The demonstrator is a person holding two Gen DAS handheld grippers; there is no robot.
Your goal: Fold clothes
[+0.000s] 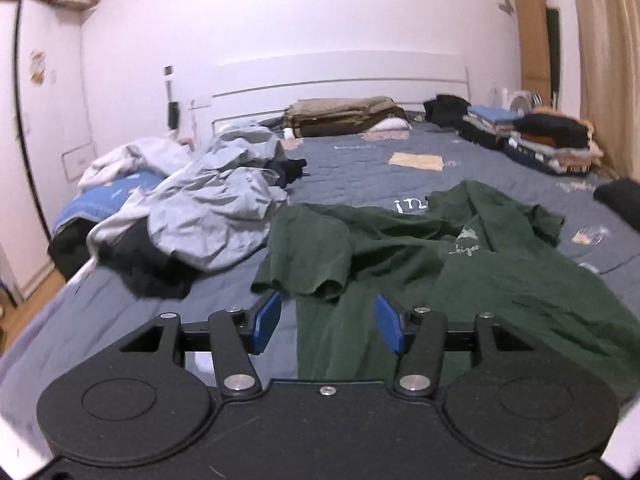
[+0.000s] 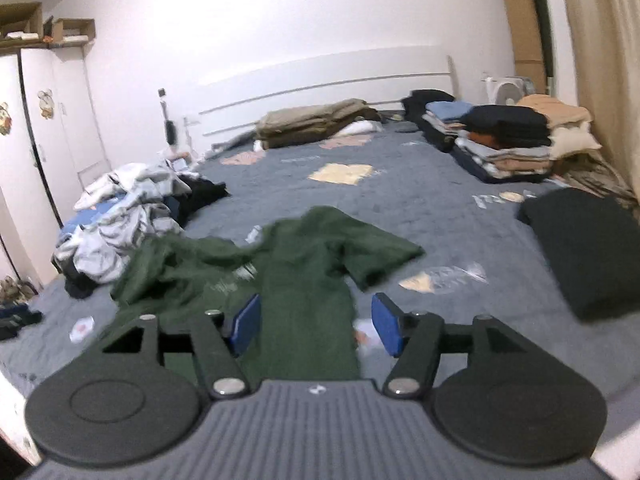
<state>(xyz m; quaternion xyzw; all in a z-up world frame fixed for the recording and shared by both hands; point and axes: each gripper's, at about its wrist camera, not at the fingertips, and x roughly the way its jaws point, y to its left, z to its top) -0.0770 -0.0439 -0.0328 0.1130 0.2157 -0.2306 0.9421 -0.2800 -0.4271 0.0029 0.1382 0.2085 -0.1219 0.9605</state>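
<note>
A green T-shirt (image 1: 460,280) was spread rumpled on the bed (image 1: 360,168). The left gripper (image 1: 328,322) and right gripper (image 2: 316,324) were both held spread above it, nothing pinched.

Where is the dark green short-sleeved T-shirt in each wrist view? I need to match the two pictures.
Left wrist view: the dark green short-sleeved T-shirt lies rumpled, centre to lower right, just beyond the claw.
Right wrist view: the same shirt lies centre to left, its body running down between the open claw's blue pads.
Shared landmark: the folded olive-brown blanket at the white headboard.
</note>
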